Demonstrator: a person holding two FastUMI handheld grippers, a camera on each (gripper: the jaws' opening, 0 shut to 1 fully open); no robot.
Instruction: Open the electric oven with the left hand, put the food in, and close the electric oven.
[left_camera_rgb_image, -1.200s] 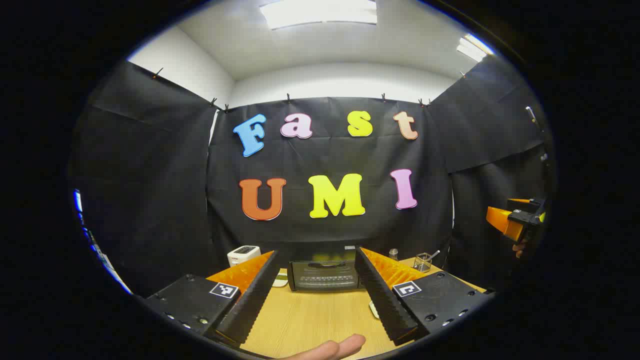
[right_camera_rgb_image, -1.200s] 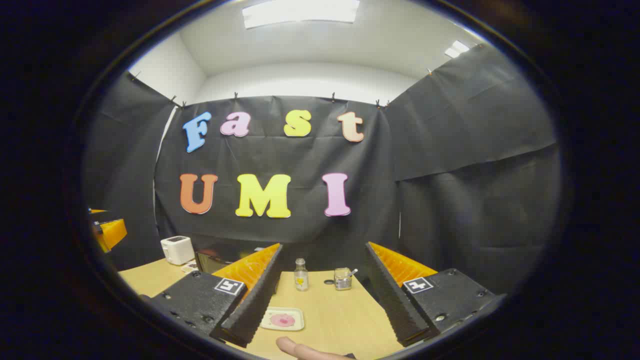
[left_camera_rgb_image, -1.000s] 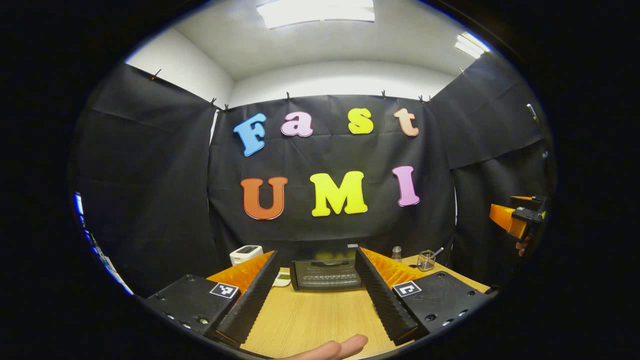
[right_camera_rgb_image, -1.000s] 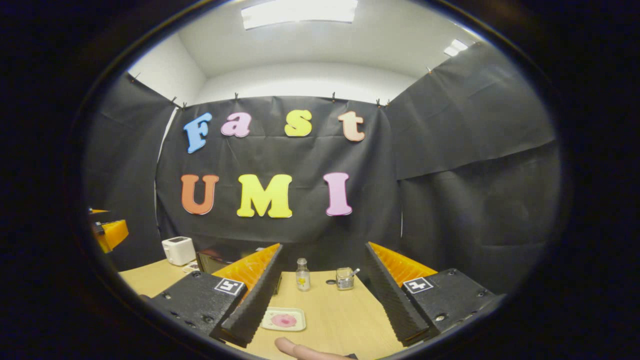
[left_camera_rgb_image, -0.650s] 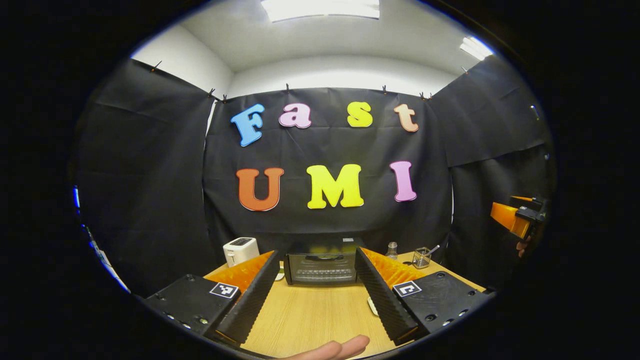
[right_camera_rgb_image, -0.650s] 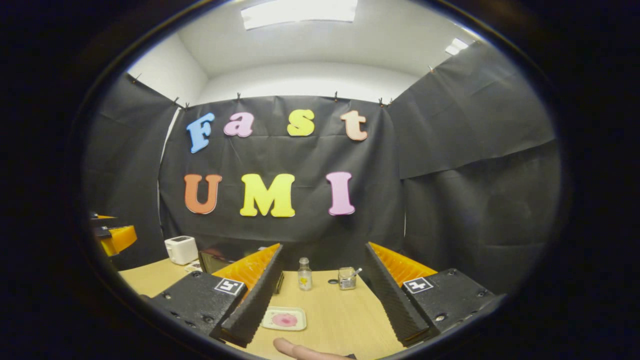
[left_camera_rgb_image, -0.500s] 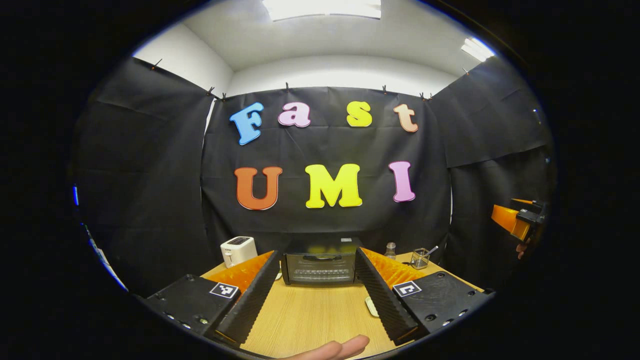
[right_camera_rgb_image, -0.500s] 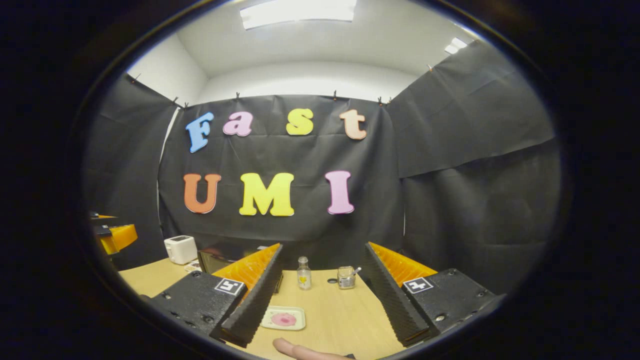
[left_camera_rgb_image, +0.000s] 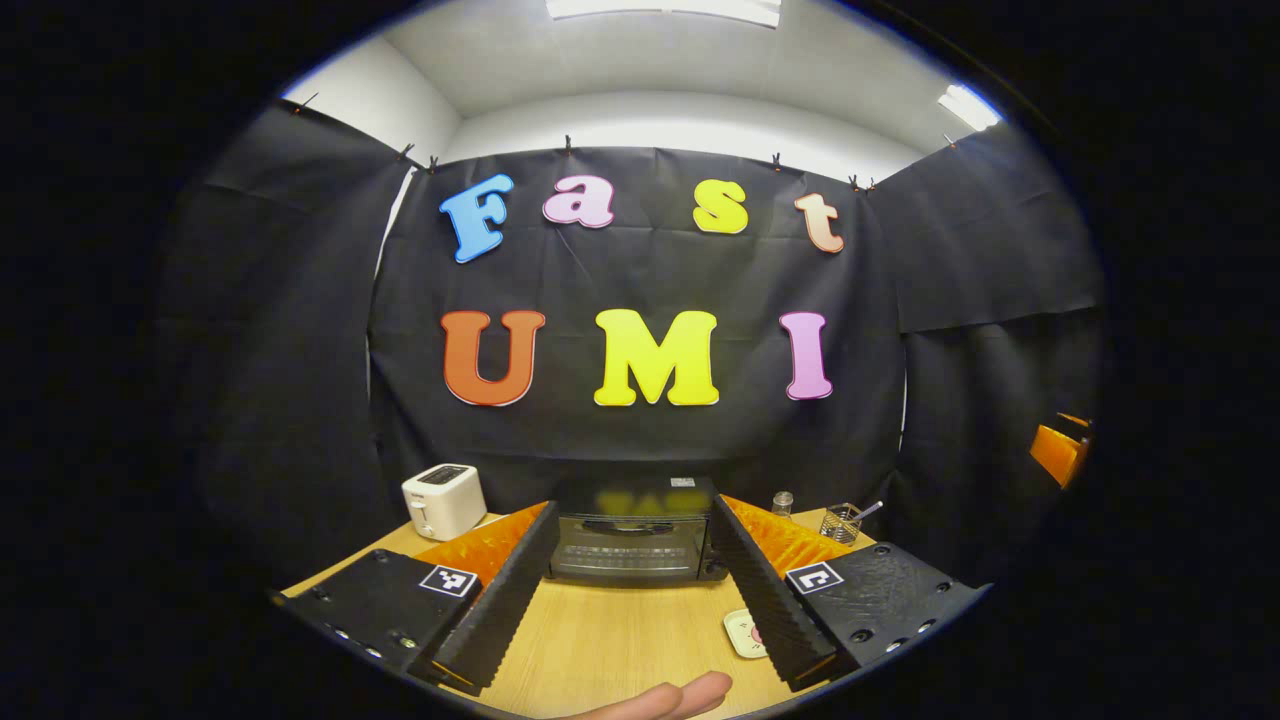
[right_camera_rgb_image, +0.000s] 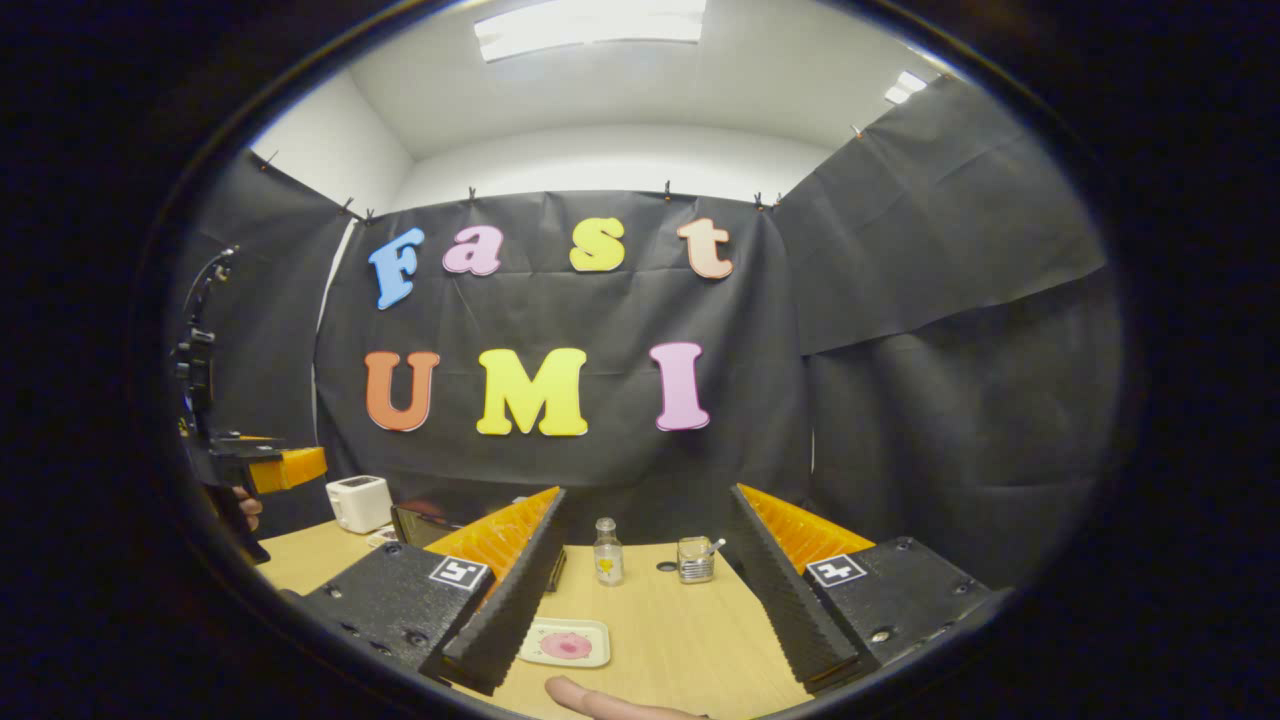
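In the left gripper view, the left tongs (left_camera_rgb_image: 633, 590) hang above the wooden tabletop (left_camera_rgb_image: 610, 645) with their two fingers spread wide and nothing between them. Straight ahead, framed between the fingers, the black electric oven (left_camera_rgb_image: 627, 537) stands at the far side of the tabletop against the black cloth wall, its door closed and its handle running across the top of the glass. A white toaster (left_camera_rgb_image: 443, 500) sits to the oven's left, apart from it. To the oven's right stand a small glass bottle (left_camera_rgb_image: 782, 502) and a wire cup holding a spoon (left_camera_rgb_image: 846, 520). A small white plate (left_camera_rgb_image: 742, 632) shows partly beside the right-hand finger, nearer than the oven. A fingertip of the person's hand (left_camera_rgb_image: 668, 699) shows at the bottom edge. At the far right edge, an orange part of the right tongs (left_camera_rgb_image: 1058, 453) is seen; their state cannot be told here.

In the right gripper view, the right tongs (right_camera_rgb_image: 640, 600) are likewise released, fingers wide apart above the tabletop (right_camera_rgb_image: 690, 640) and empty. Between them lies the white plate (right_camera_rgb_image: 565, 642) carrying a pink piece of food (right_camera_rgb_image: 565, 645), close to the left-hand finger. Farther back stand the glass bottle (right_camera_rgb_image: 606, 551) and the wire cup (right_camera_rgb_image: 692, 558). The oven (right_camera_rgb_image: 430, 520) shows partly behind the left-hand finger, with the toaster (right_camera_rgb_image: 359, 503) to its left. At the left edge the left tongs (right_camera_rgb_image: 285, 467) are held up above the tabletop's edge by a hand (right_camera_rgb_image: 245, 508).
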